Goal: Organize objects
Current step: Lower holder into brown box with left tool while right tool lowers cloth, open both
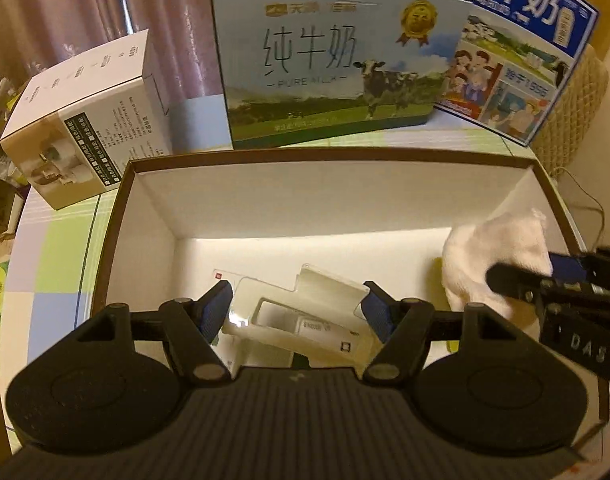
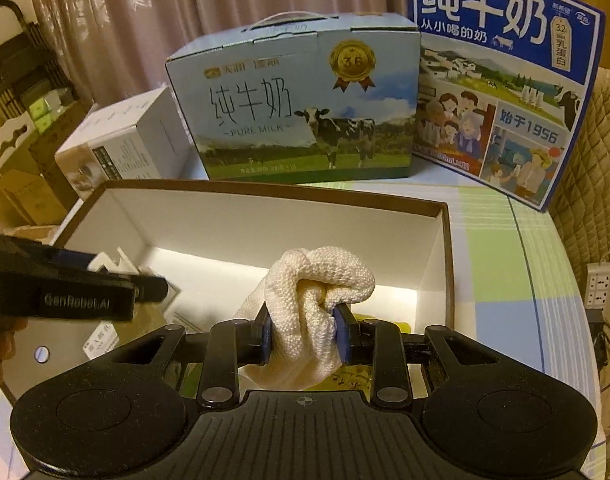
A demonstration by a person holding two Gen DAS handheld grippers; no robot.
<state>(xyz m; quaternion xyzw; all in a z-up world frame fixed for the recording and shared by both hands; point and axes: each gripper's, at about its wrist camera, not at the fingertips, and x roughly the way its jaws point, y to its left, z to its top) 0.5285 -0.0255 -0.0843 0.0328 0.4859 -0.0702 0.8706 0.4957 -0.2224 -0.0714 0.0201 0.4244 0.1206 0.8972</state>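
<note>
A brown-rimmed white box (image 1: 329, 158) (image 2: 265, 192) lies open on the table. My left gripper (image 1: 297, 312) is over its near left part, shut on a white plastic package (image 1: 305, 300) that sits tilted between the blue pads. In the right wrist view the left gripper (image 2: 117, 272) reaches in from the left with the white plastic package (image 2: 103, 262) at its tip. My right gripper (image 2: 305, 336) is shut on a bunched white knitted cloth (image 2: 325, 276), held over the right part of the box. The left wrist view shows that cloth (image 1: 493, 256) and the right gripper (image 1: 537, 272) at right.
Two milk cartons (image 1: 329, 68) (image 2: 501, 92) and a white carton (image 1: 89, 128) stand behind the box on a checked tablecloth (image 2: 501, 264). A yellow item (image 2: 385, 320) and printed papers (image 2: 101, 344) lie in the box. A power strip (image 2: 599, 284) is off the table's right edge.
</note>
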